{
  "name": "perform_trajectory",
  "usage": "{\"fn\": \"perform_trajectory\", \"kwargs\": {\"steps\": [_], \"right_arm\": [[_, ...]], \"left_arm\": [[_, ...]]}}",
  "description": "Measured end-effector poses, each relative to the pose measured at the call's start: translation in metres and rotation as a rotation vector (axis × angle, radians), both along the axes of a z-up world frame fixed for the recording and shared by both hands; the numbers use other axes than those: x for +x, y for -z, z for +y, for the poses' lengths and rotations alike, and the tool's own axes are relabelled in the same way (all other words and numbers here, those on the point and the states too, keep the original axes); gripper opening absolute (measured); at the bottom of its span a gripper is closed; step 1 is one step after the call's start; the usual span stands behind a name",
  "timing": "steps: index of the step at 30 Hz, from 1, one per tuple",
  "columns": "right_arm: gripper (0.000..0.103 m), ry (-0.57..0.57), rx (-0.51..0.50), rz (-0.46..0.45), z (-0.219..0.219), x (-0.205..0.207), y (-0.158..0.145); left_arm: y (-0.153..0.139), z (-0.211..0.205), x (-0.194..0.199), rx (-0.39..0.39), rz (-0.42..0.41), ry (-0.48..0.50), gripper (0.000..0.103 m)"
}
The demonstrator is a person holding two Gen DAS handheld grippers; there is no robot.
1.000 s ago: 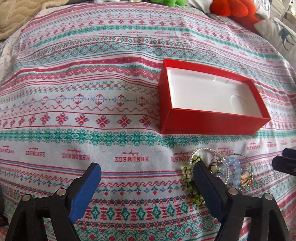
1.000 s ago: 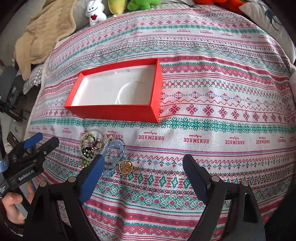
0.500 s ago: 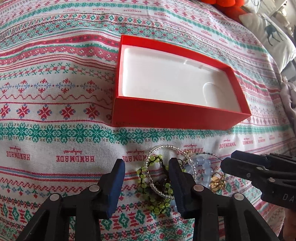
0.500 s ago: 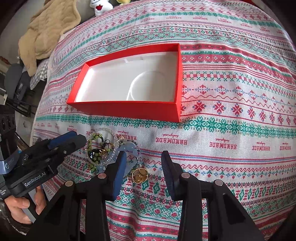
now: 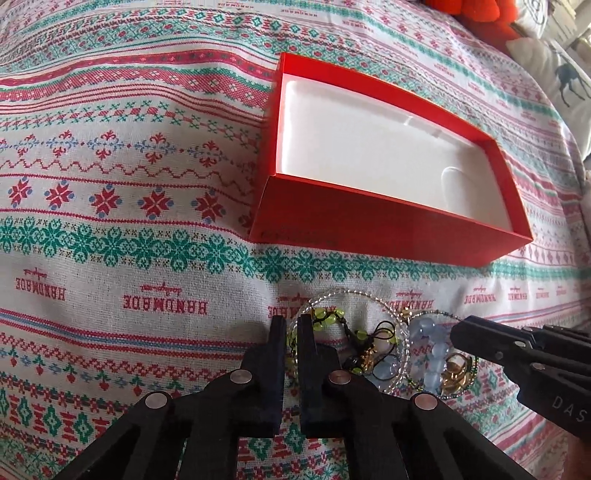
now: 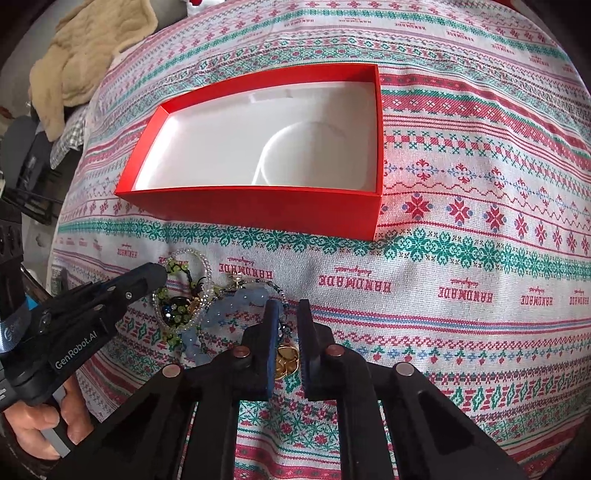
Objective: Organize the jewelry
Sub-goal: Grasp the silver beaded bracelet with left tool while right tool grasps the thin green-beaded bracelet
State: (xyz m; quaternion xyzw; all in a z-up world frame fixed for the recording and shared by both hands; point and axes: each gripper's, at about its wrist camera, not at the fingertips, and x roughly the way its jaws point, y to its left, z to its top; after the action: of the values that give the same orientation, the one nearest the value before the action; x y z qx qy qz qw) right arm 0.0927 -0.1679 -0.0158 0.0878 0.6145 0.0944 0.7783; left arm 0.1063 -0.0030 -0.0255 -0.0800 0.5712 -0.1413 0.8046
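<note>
On a patterned cloth (image 5: 155,229) printed with the word HANDMADE, a tangle of jewelry (image 5: 388,354) lies just in front of an open red box (image 5: 369,229) with a bare white lining. The heap holds a green bead bracelet (image 5: 325,317), a clear bead bracelet (image 5: 354,293), pale blue beads (image 5: 432,350) and gold rings (image 6: 286,360).

The left gripper (image 5: 291,325) has just been closing and now pinches the left edge of the heap, where green and clear beads show in the thin gap between its jaws; which strand is caught cannot be told. The right gripper (image 6: 288,314) has likewise just been closing, its jaws drawn narrow at the heap's right edge with a thin dark beaded strand and the gold rings between them; whether the pads press on either is unclear.

A hand (image 6: 51,424) grips the left tool's handle at the lower left of the right wrist view. Beyond the cloth sit a beige blanket (image 6: 85,55), an orange plush toy (image 5: 476,14) and a deer-print pillow (image 5: 554,66).
</note>
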Motion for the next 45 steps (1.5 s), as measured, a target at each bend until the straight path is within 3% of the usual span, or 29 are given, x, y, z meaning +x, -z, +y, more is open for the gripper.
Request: {"fn": "perform_trajectory", "kwargs": {"steps": [10, 14, 23, 31, 45], "right_arm": [[0.006, 0.003, 0.016, -0.076, -0.008, -0.01, -0.027], [0.006, 0.005, 0.024, -0.1, -0.01, -0.015, -0.038], [0.006, 0.017, 0.034, -0.122, -0.016, -0.016, -0.047], [0.006, 0.033, 0.041, -0.147, -0.024, -0.02, -0.057], [0.006, 0.055, 0.075, -0.199, -0.029, -0.019, -0.079]], "left_arm": [[-0.006, 0.011, -0.008, -0.034, 0.027, -0.003, 0.001], [0.005, 0.012, -0.009, -0.005, 0.059, -0.006, 0.012], [0.006, 0.009, -0.014, 0.009, 0.042, -0.019, 0.004], [-0.022, 0.01, -0.019, -0.083, 0.01, -0.003, 0.001], [-0.074, 0.013, -0.022, -0.123, -0.107, 0.009, 0.0]]}}
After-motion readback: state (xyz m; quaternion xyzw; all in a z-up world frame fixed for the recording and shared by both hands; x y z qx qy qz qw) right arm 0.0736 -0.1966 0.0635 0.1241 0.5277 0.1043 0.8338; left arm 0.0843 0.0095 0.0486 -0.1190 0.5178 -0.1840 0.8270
